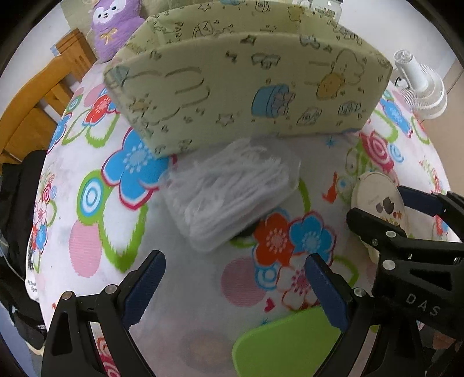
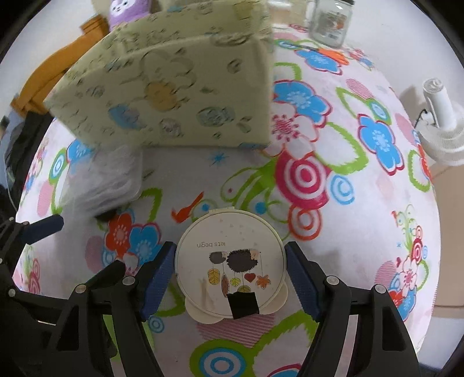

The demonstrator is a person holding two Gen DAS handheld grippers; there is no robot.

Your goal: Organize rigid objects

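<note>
A clear plastic box of white floss picks lies on the flowered tablecloth, just in front of a pale green patterned storage box. My left gripper is open and empty, a short way before the floss box. A round cream compact with a hedgehog picture sits between the fingers of my right gripper; the blue pads touch or nearly touch its sides. The compact also shows in the left wrist view, with the right gripper around it. The floss box also shows in the right wrist view.
A light green flat lid or case lies under my left gripper. A glass jar stands at the table's far edge. A white fan stands off the right edge. A purple plush toy and a wooden chair are at far left.
</note>
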